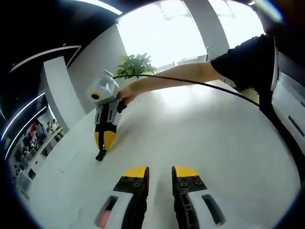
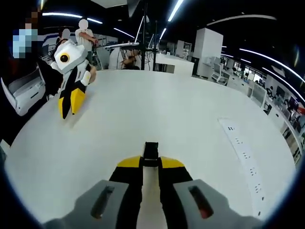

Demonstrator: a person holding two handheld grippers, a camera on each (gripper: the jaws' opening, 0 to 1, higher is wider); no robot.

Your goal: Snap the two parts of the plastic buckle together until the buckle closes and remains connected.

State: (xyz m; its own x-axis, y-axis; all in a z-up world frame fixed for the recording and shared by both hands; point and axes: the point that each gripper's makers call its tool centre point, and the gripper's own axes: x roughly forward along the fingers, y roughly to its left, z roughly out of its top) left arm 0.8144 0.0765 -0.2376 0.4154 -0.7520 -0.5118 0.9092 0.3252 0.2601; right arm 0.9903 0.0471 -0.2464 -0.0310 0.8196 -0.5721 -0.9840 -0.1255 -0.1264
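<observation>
A black plastic buckle part [image 2: 151, 151] sticks out from between the yellow tips of my right gripper [image 2: 151, 162], which is shut on it just above the white table [image 2: 190, 119]. In the left gripper view that right gripper [image 1: 104, 145] points down at the table [image 1: 200, 138] on the left, held by a person's hand, with the black buckle part [image 1: 101, 155] at its tip touching or nearly touching the surface. My left gripper [image 1: 160, 171] hovers open over the table with nothing between its jaws. It appears far left in the right gripper view as the left gripper [image 2: 69, 110].
A black cable [image 1: 209, 86] runs along the person's arm [image 1: 176, 76]. A potted plant [image 1: 136, 64] stands past the table's far edge. A strip of small sockets [image 2: 243, 152] is set into the table on the right. Desks and people fill the room behind.
</observation>
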